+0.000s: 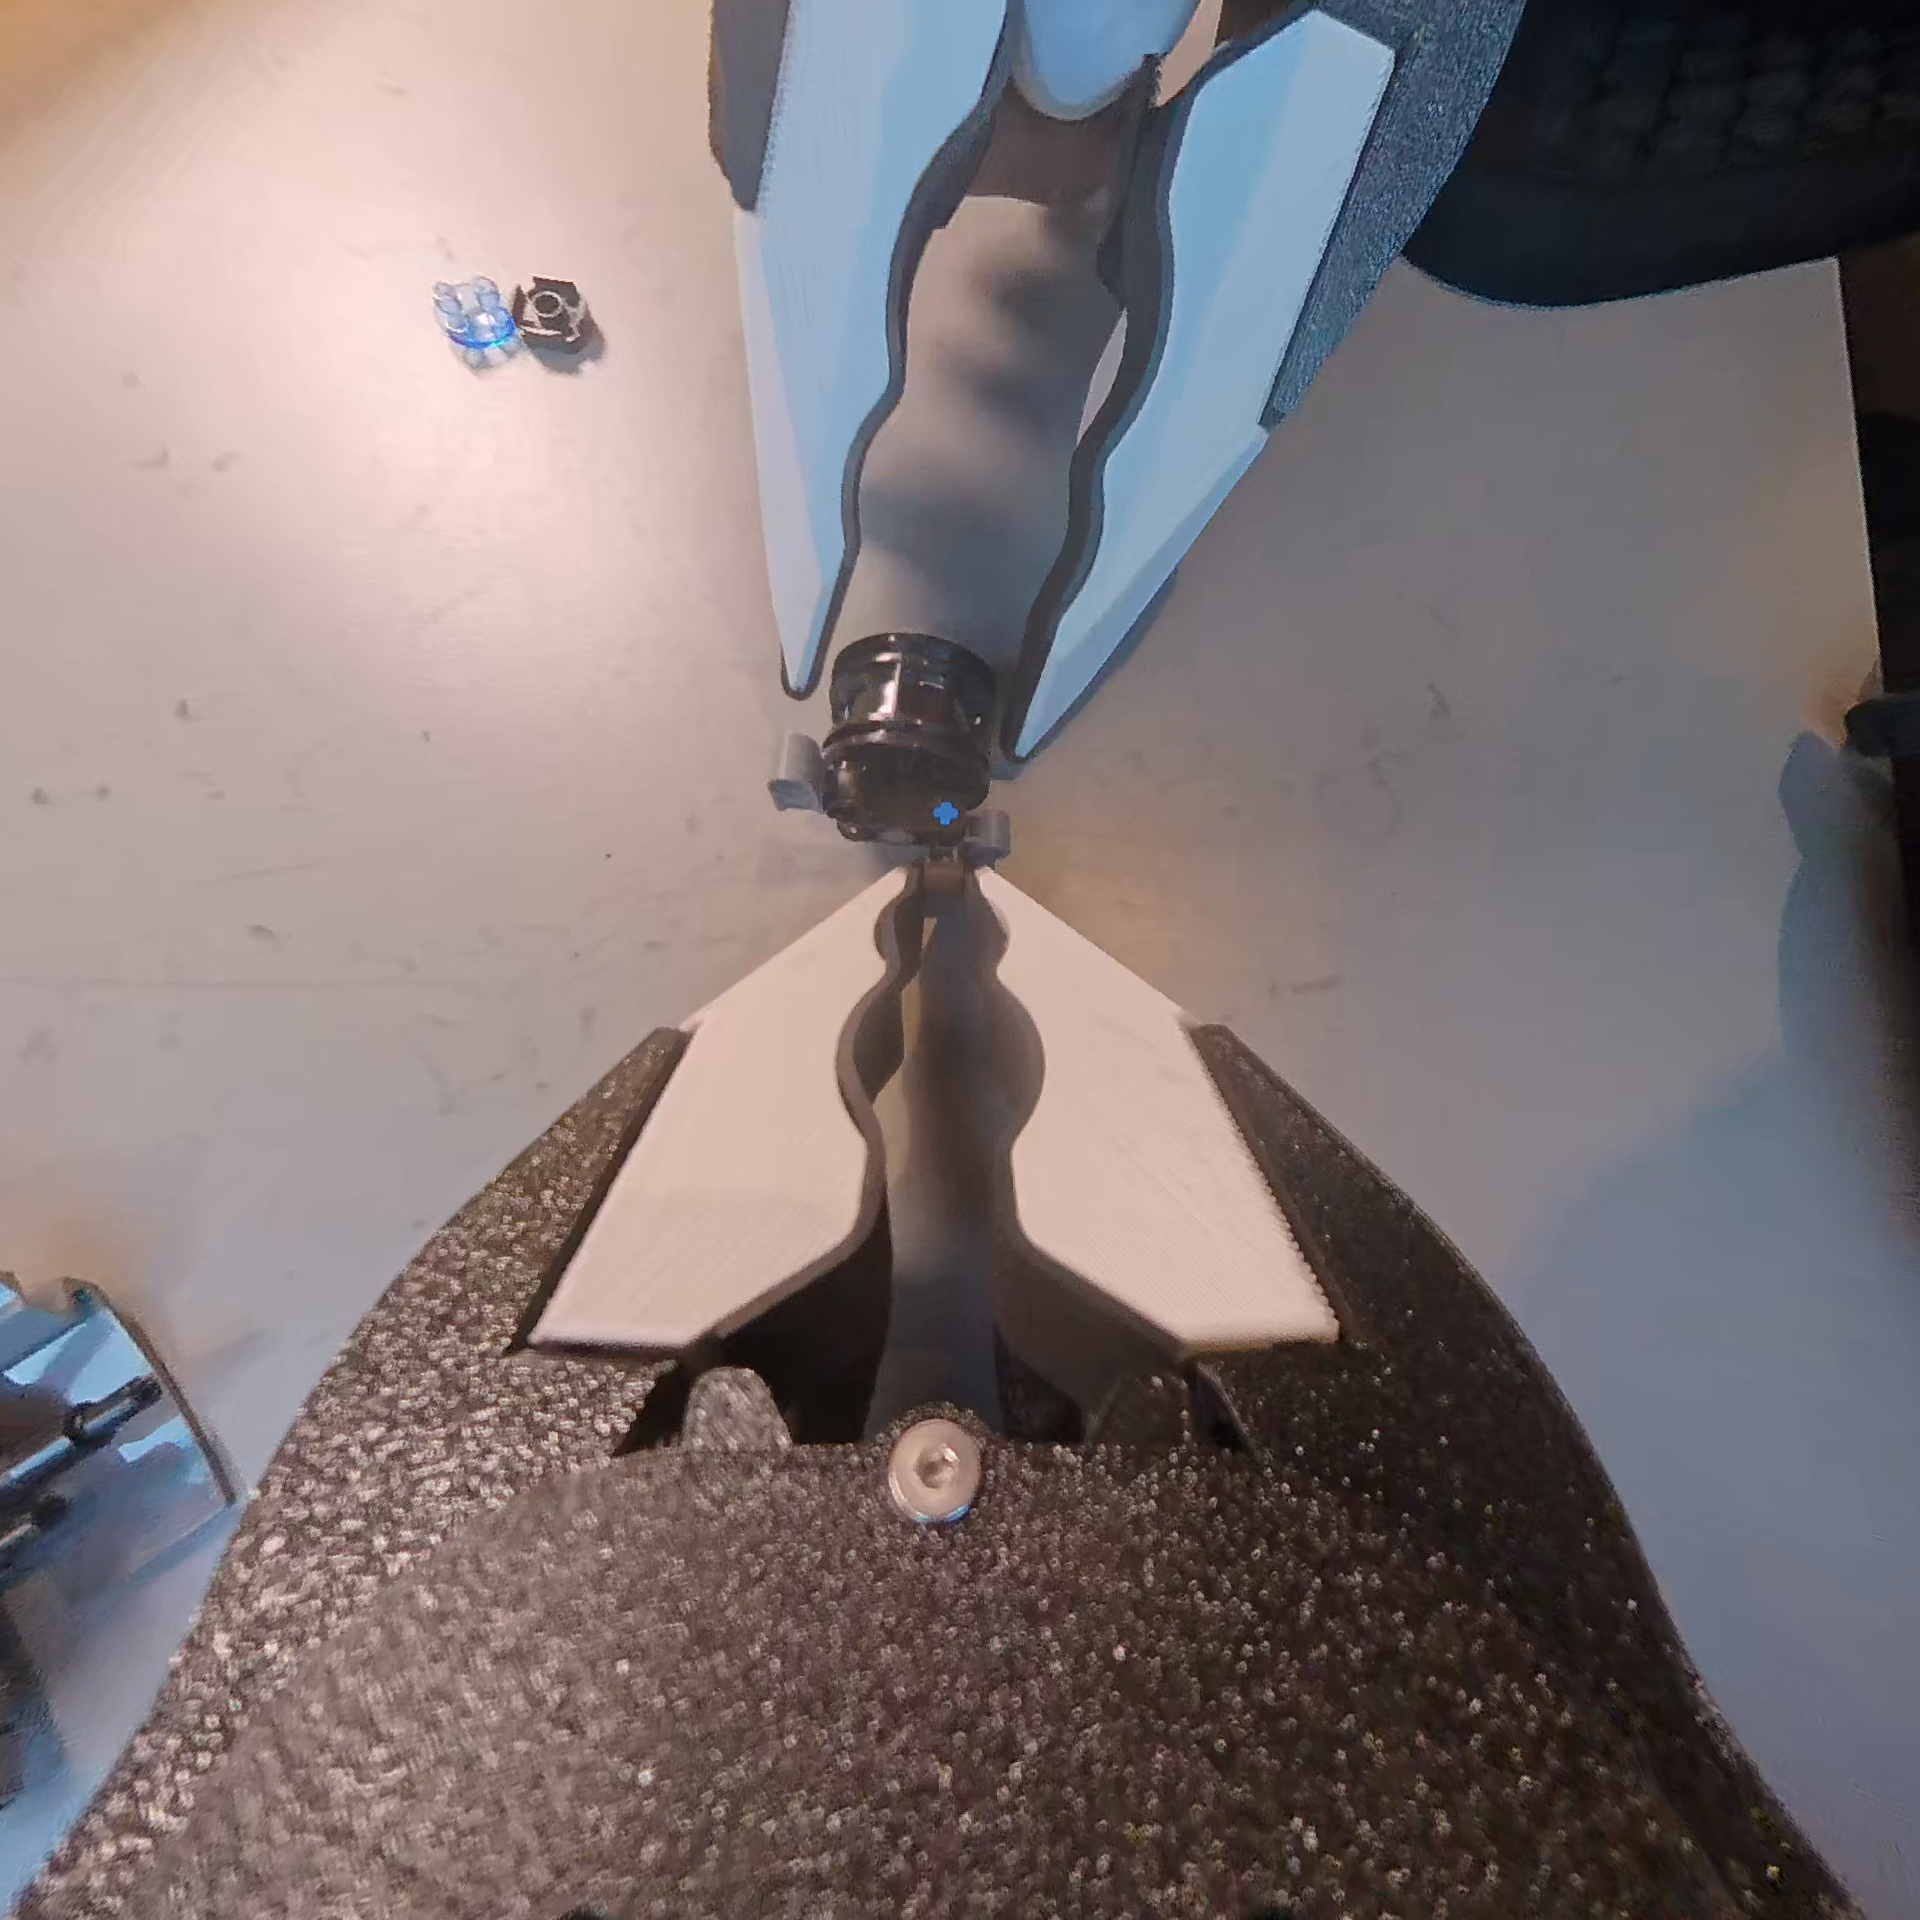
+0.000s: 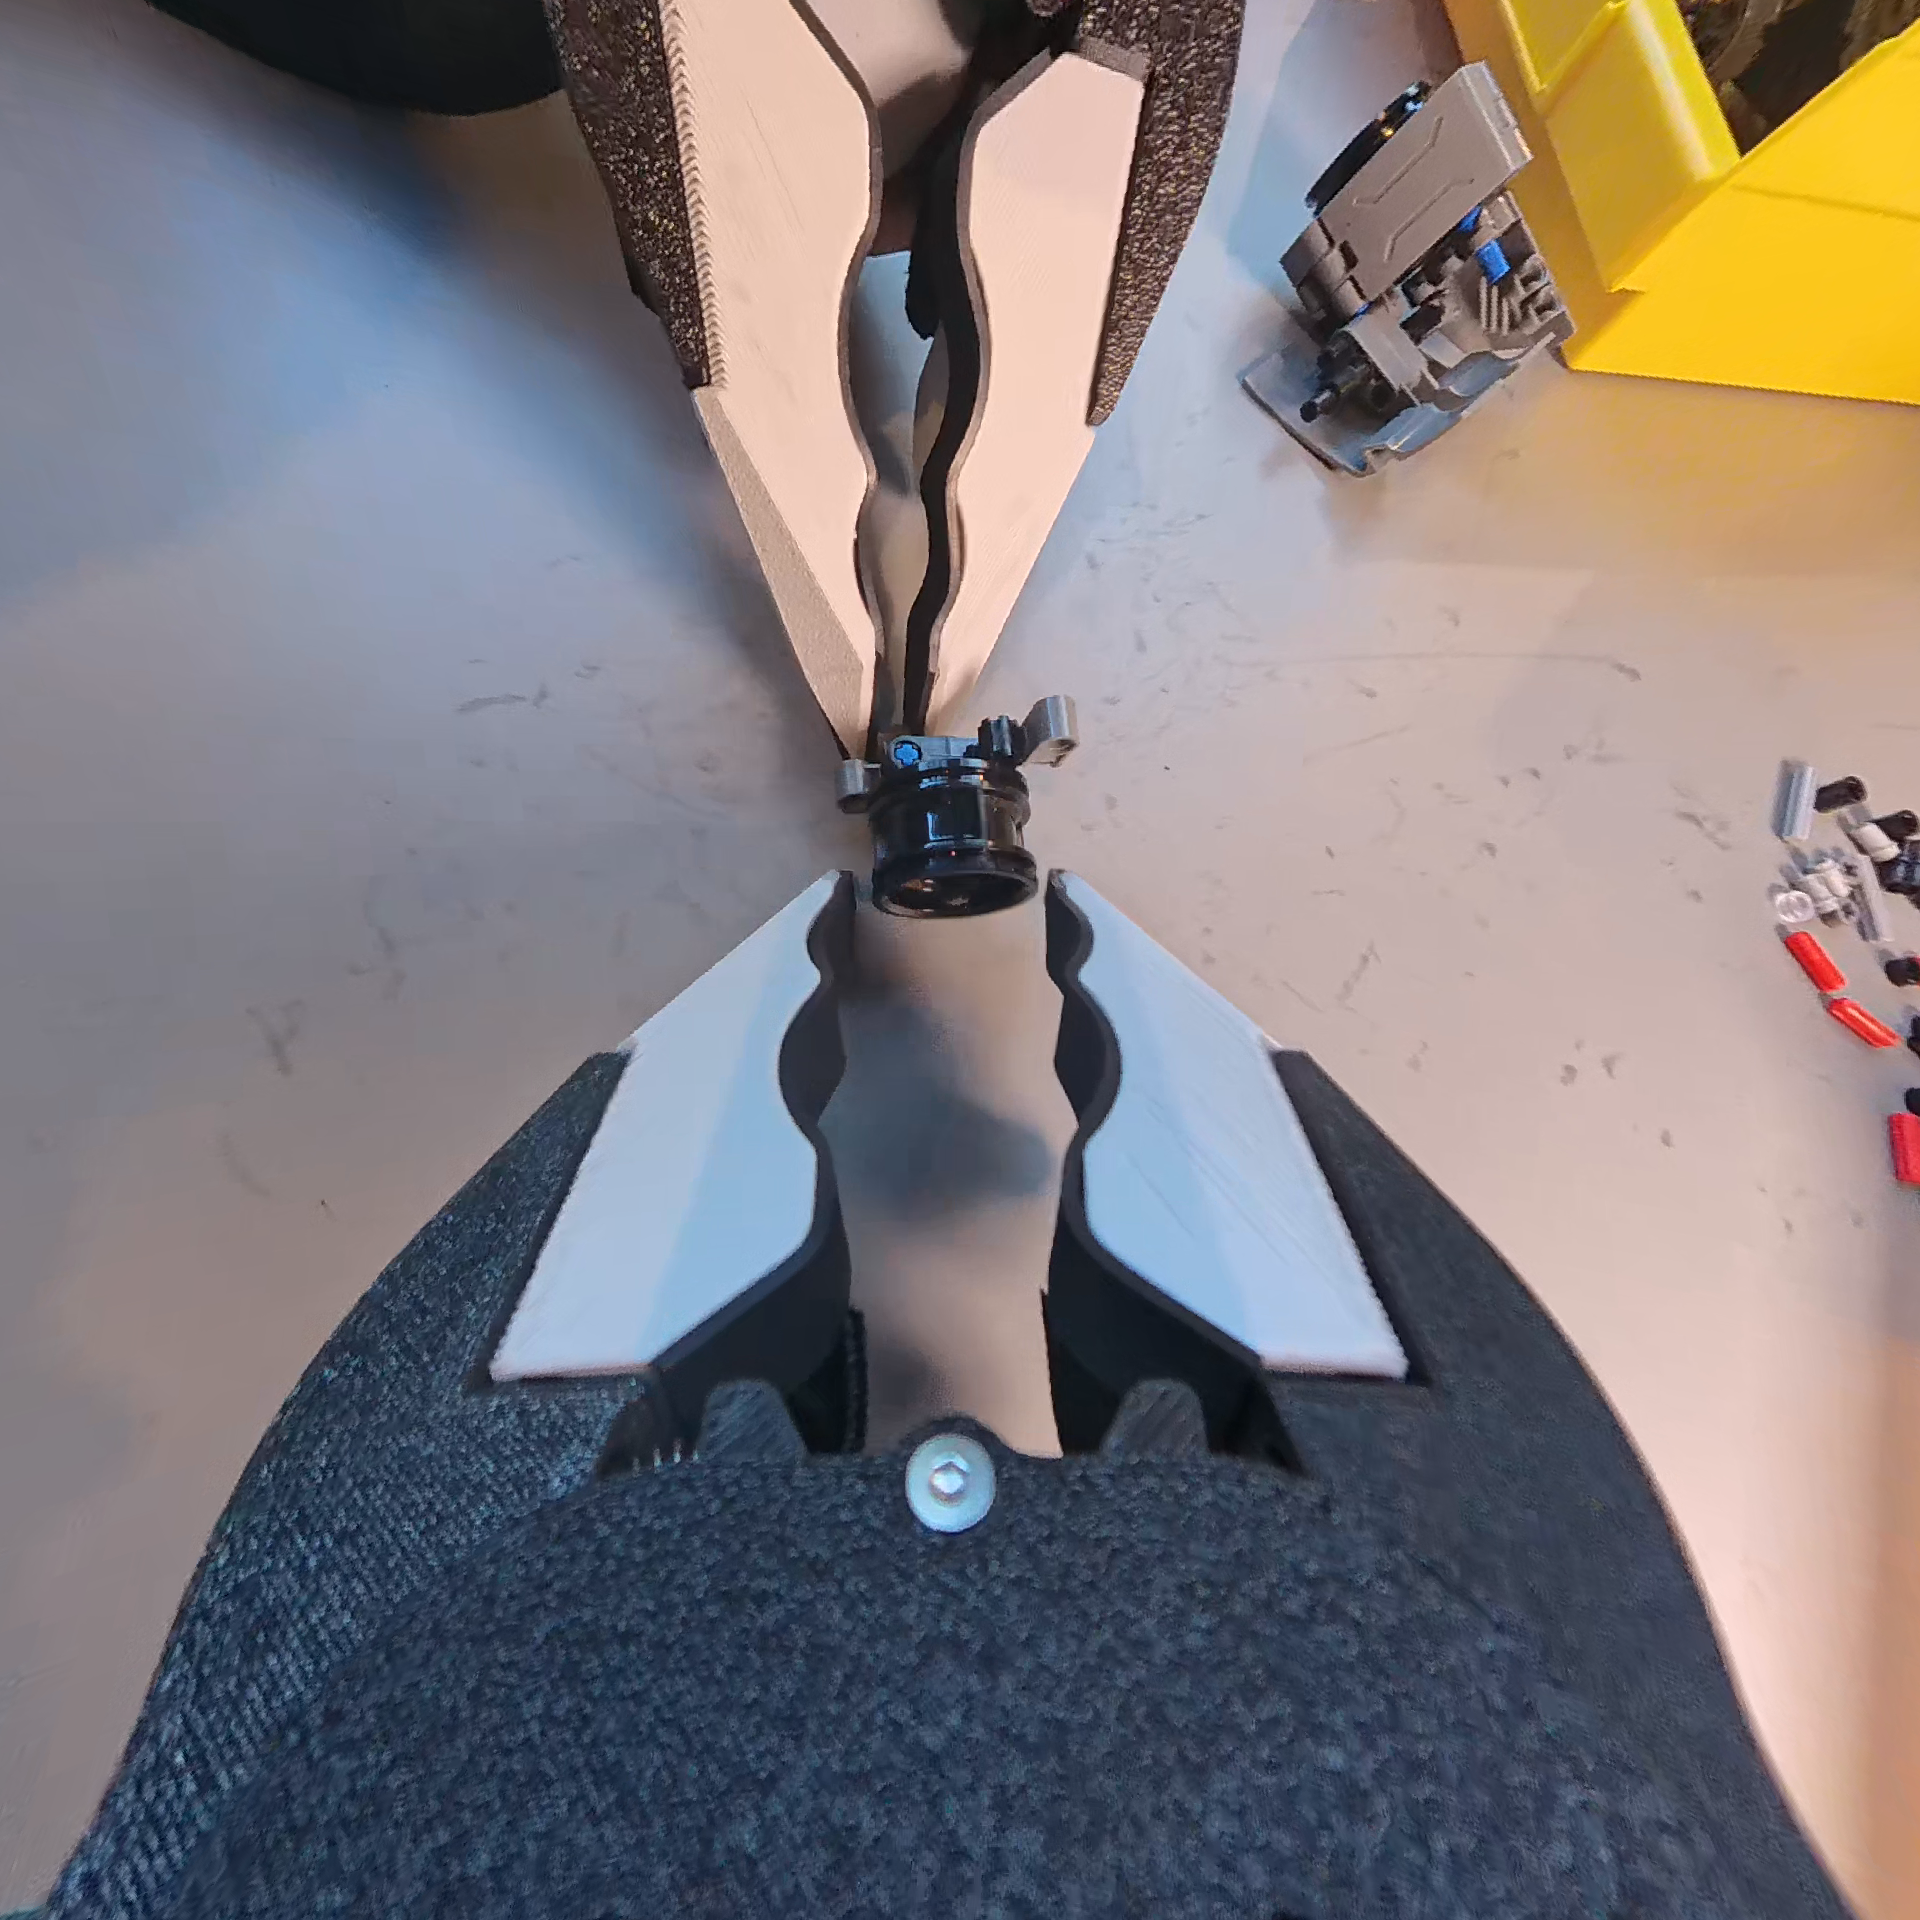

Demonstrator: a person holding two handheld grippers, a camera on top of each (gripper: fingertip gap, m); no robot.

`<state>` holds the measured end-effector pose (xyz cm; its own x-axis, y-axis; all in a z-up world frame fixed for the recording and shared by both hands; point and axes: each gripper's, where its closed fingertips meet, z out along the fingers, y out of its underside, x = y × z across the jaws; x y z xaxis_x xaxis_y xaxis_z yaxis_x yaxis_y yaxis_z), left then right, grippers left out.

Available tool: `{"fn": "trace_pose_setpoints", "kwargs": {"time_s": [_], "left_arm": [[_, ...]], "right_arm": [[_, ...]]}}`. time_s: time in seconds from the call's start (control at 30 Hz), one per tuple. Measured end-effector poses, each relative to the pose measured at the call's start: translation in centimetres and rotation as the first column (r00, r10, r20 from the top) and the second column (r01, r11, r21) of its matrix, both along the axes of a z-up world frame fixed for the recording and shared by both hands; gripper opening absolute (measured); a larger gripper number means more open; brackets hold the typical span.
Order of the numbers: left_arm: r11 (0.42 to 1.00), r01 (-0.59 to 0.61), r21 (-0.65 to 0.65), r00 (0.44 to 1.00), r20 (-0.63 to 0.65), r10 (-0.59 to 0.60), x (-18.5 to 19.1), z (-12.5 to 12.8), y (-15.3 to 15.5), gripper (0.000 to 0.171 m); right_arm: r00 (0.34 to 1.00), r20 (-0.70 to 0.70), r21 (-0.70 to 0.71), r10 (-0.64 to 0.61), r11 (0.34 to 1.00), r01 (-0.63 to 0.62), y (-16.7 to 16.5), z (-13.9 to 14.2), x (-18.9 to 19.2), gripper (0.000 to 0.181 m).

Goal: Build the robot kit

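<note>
My left gripper is pinched tight on the thin black tab under a small black wheel hub assembly, held just above the table. My right gripper is spread wide, its tips either side of the hub's round end, not clamping it. Grey link pieces stick out both sides of the hub. Farther out: a clear blue stud piece beside a small black piece, a grey brick build against a yellow bin, and loose red and black bits.
</note>
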<state>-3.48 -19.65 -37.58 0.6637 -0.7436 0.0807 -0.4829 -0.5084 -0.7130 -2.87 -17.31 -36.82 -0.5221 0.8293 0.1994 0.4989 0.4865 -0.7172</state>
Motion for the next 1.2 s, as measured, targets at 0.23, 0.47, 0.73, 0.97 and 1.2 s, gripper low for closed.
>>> {"fn": "trace_pose_setpoints", "kwargs": {"time_s": [0.23, 0.47, 0.73, 0.97, 1.2], "left_arm": [[0.994, -0.101, 0.030, 0.995, -0.003, 0.101, -1.4, 0.1, 1.4, 0.006], [0.968, -0.250, 0.022, 0.968, 0.030, 0.250, -3.5, 0.0, 4.0, 0.008], [0.923, -0.385, 0.021, 0.923, 0.030, 0.384, -5.3, 0.0, 6.6, 0.007], [0.908, -0.419, 0.017, 0.908, 0.023, 0.419, -6.1, 0.0, 8.4, 0.007], [0.899, -0.437, -0.007, 0.899, 0.032, 0.437, -6.2, 0.0, 9.6, 0.007]], "right_arm": [[0.996, -0.042, 0.020, -0.076, 0.997, 0.077, 1.3, 0.5, -0.5, 0.036], [0.982, -0.090, 0.030, -0.164, 0.985, 0.168, 2.6, 0.7, -1.5, 0.039], [0.942, -0.152, -0.033, -0.298, 0.954, 0.297, 4.6, 1.9, -3.5, 0.046], [0.918, -0.128, -0.125, -0.375, 0.925, 0.360, 8.3, 2.9, -5.9, 0.046], [0.908, 0.014, -0.258, -0.419, 0.875, 0.409, 10.1, 2.4, -7.5, 0.042]]}}
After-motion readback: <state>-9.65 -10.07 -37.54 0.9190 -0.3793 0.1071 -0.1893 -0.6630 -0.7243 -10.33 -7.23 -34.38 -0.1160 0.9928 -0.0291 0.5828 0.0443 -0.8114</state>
